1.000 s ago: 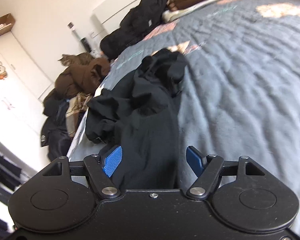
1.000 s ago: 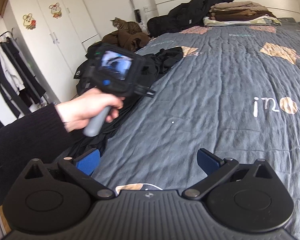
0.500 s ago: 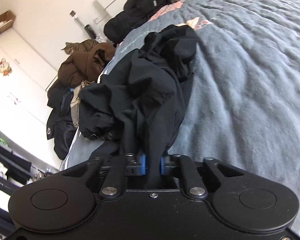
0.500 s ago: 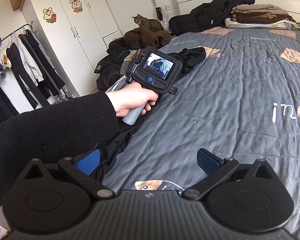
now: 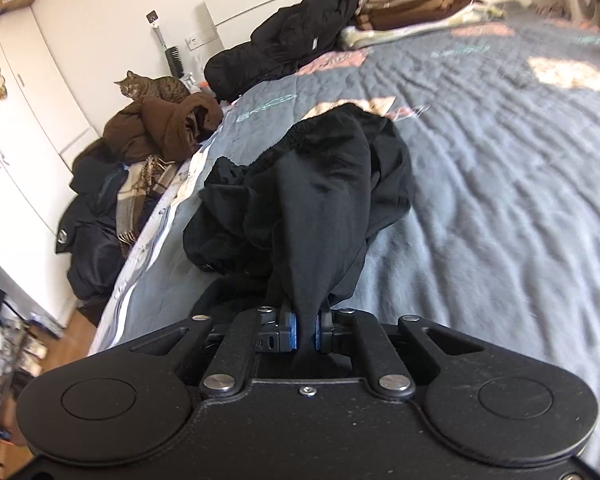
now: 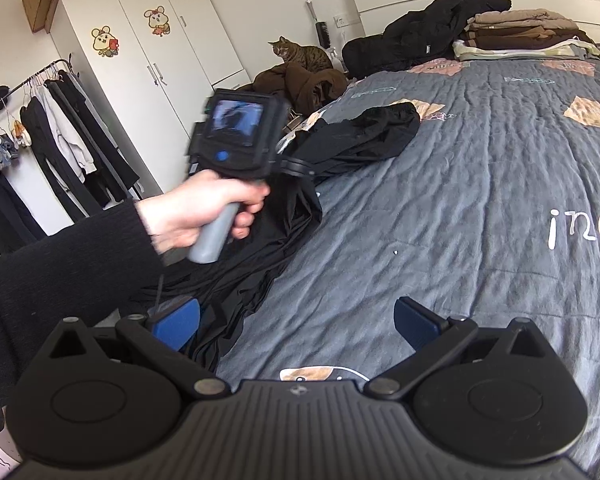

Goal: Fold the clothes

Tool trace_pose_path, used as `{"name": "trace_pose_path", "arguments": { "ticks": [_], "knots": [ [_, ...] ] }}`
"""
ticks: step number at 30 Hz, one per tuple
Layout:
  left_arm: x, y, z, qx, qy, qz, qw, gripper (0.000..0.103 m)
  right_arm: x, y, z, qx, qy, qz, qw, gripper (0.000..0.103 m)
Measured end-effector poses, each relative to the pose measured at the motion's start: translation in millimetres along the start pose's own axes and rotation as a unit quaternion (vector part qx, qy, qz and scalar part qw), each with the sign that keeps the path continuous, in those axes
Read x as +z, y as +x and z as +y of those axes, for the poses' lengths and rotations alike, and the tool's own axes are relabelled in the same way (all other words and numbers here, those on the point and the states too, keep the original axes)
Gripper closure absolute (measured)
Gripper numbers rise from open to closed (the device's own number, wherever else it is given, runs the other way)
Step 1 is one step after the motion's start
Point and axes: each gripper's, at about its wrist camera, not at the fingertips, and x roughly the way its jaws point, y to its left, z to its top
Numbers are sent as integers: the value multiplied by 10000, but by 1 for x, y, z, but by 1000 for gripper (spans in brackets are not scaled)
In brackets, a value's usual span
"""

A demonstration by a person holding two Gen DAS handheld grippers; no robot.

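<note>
A crumpled black garment (image 5: 320, 196) lies along the left side of the grey-blue bedspread (image 5: 500, 200). My left gripper (image 5: 305, 330) is shut on a fold of it, and the cloth rises taut from the bed into the blue pads. In the right wrist view the same black garment (image 6: 352, 136) trails from the bed's middle down toward the near edge, and a hand (image 6: 196, 216) holds the left gripper above it. My right gripper (image 6: 296, 322) stands open low over the bedspread (image 6: 460, 208), its left pad over the garment's near end, nothing between its fingers.
A black jacket (image 6: 424, 46) and a stack of folded clothes (image 6: 528, 36) lie at the head of the bed. A cat (image 6: 300, 56) sits on a brown pile (image 6: 300, 84) beside the bed. A white wardrobe (image 6: 148, 52) and a clothes rack (image 6: 48, 136) stand left.
My left gripper shut on the black garment, then lifted and pulled it back, so the cloth now hangs taut. The right gripper stayed open and shifted little.
</note>
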Motion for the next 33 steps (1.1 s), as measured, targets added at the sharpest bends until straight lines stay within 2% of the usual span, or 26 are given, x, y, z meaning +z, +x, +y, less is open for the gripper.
{"name": "trace_pose_path", "arguments": {
  "ticks": [2,10,18,20,22,24,25,26,27,30,33],
  "knots": [
    [-7,-18,8,-157,-76,-19,9998,95,0,-1,-1,19,22,-9,10000,0],
    [-70,-108,35,-706,-224,202,9970,95,0,-2,0,79,13,11,10000,0],
    [-144,-162,43,-955,-294,863,9913,95,-1,-5,-2,65,4,30,10000,0],
    [-158,-170,40,-920,-78,1006,9906,92,-1,-6,-5,23,28,27,10000,0],
    [-156,-178,39,-892,111,925,9916,90,-2,-6,-8,-18,79,22,10000,0],
    [-140,-184,43,-989,81,781,9920,69,-2,-6,-11,-63,128,26,9999,0],
    [-130,-188,47,-1065,47,553,9928,47,-2,-6,-12,-82,142,28,9999,0],
    [-119,-193,52,-1148,11,269,9930,29,-3,-6,-14,-99,156,30,9998,0],
    [-107,-196,56,-1174,16,-45,9931,23,-3,-6,-15,-111,176,24,9998,0],
    [-64,-175,71,-1139,14,-504,9922,21,-3,-4,-18,-122,225,33,9997,0],
    [-26,-117,88,-901,-79,-395,9951,21,-4,-2,-19,-175,237,56,9996,0]
  ]
}}
